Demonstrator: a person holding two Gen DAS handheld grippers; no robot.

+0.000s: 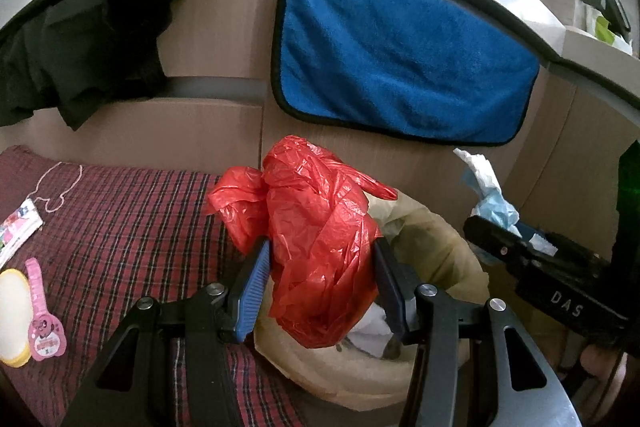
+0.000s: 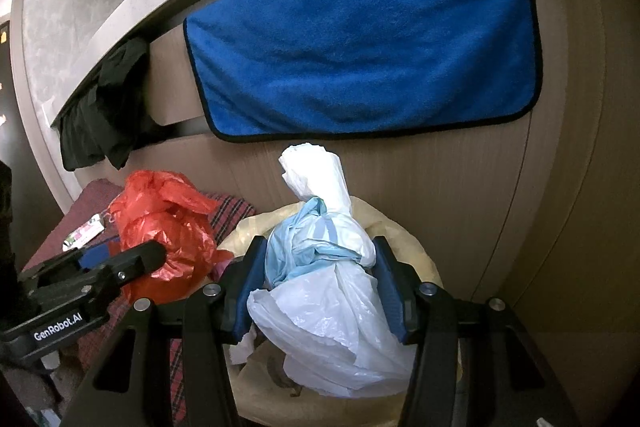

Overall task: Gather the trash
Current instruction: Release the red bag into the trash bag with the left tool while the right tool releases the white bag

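My left gripper (image 1: pixel 322 263) is shut on a crumpled red plastic bag (image 1: pixel 316 227), which hangs over the rim of a bin lined with a beige bag (image 1: pixel 448 239). In the right wrist view my right gripper (image 2: pixel 320 267) is shut on a bundle of white plastic bag and light blue wrapping (image 2: pixel 320 259), held above the same beige-lined bin (image 2: pixel 416 255). The red bag (image 2: pixel 160 227) and the left gripper (image 2: pixel 120 267) show at the left there. The right gripper (image 1: pixel 512 247) with its white and blue bundle (image 1: pixel 488 195) shows at the right of the left wrist view.
A blue towel (image 1: pixel 400 55) hangs on the wooden cabinet front behind the bin, with a black cloth (image 1: pixel 96 39) to its left. A red plaid cloth (image 1: pixel 120 227) lies left of the bin, with a pink toy (image 1: pixel 44 327) and a small packet (image 1: pixel 20 227).
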